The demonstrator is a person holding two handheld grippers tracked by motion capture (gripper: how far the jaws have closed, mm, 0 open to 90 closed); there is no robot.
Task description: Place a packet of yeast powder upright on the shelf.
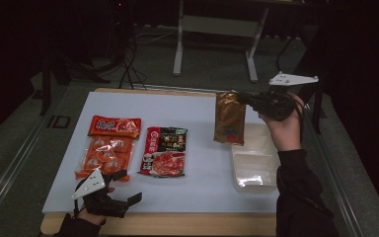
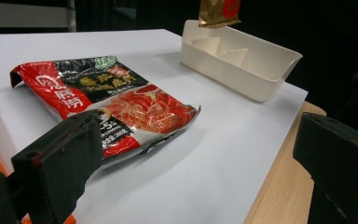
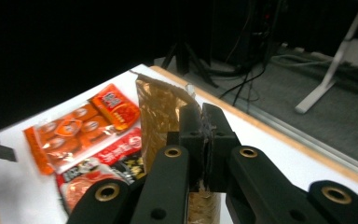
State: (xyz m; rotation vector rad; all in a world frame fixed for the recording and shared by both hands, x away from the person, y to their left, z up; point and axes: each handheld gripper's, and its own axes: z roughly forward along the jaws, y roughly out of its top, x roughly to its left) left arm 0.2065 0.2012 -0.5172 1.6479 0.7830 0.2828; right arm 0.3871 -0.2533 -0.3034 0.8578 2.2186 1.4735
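One gold pouch [image 1: 229, 117]: light, limp, slick foil, hanging below right tongs [image 1: 243, 98] clamped on its top edge; best hold. Left tongs [image 1: 127, 187] apart, idle, near noodle pack [image 2: 109, 105].

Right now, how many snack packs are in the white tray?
None yet: the white tray looks empty. The right gripper has its jaws shut on the gold pack, hanging above the tray. The red-and-black pack and the orange pack lie on the table; the left gripper waits open.
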